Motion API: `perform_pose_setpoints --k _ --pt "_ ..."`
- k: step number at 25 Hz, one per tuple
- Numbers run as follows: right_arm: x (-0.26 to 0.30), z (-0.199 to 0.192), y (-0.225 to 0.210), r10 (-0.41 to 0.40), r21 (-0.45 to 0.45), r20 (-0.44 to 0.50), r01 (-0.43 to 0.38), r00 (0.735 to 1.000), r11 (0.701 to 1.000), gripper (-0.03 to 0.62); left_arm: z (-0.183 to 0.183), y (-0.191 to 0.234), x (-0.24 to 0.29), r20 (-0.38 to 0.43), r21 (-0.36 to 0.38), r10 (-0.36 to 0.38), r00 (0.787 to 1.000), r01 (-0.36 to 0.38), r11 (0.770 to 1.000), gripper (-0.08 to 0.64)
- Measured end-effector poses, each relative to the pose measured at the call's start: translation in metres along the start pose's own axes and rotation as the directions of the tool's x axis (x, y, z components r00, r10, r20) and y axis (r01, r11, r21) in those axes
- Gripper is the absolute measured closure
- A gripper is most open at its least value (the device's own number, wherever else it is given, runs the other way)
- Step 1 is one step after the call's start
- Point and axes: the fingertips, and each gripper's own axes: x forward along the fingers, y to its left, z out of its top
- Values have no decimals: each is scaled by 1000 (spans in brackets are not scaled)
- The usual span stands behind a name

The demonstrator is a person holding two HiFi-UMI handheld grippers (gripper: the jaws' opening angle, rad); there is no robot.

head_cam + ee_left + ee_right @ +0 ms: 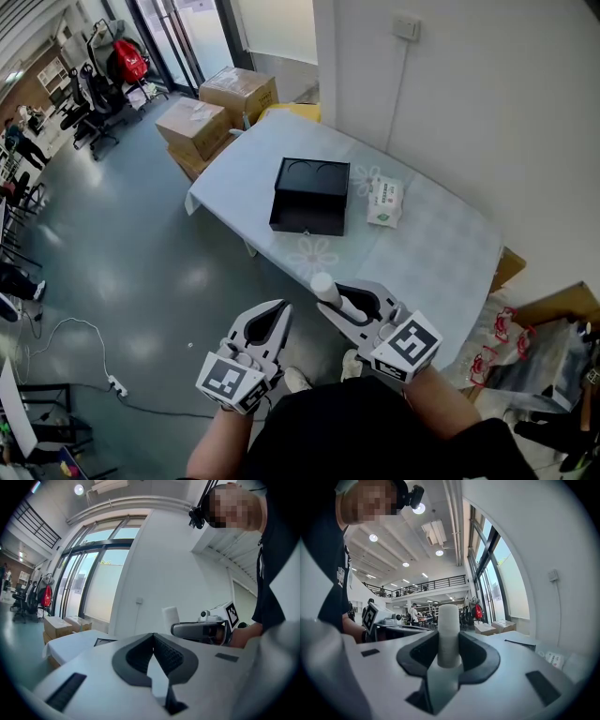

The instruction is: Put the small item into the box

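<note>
Since the right tongs [449, 654] are clamped on the small item [448, 630], a white cylinder standing upright between the pads with its top end clear above them, the carry looks to be in hand. The left tongs [153, 638], just beside, are pinched together on nothing. Next, I judge: reach forward over the open black box [311, 195] on the bench [441, 248], well ahead, then release.
</note>
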Motion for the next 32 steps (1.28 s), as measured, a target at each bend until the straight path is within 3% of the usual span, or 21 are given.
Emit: perform_pose_setpoints --k 4,21,32 --pt "14 -1 8 -4 2 -10 4 1000 1000 457 4 13 -8 23 -6 -2 1000 3 1000 552" --pt "76 -12 35 -39 30 -26 39 999 999 457 -12 73 -46 -7 -34 -32 999 31 999 552" --pt "107 -16 58 -56 49 -24 57 998 997 457 -11 91 -72 -17 -16 -73 997 73 997 552"
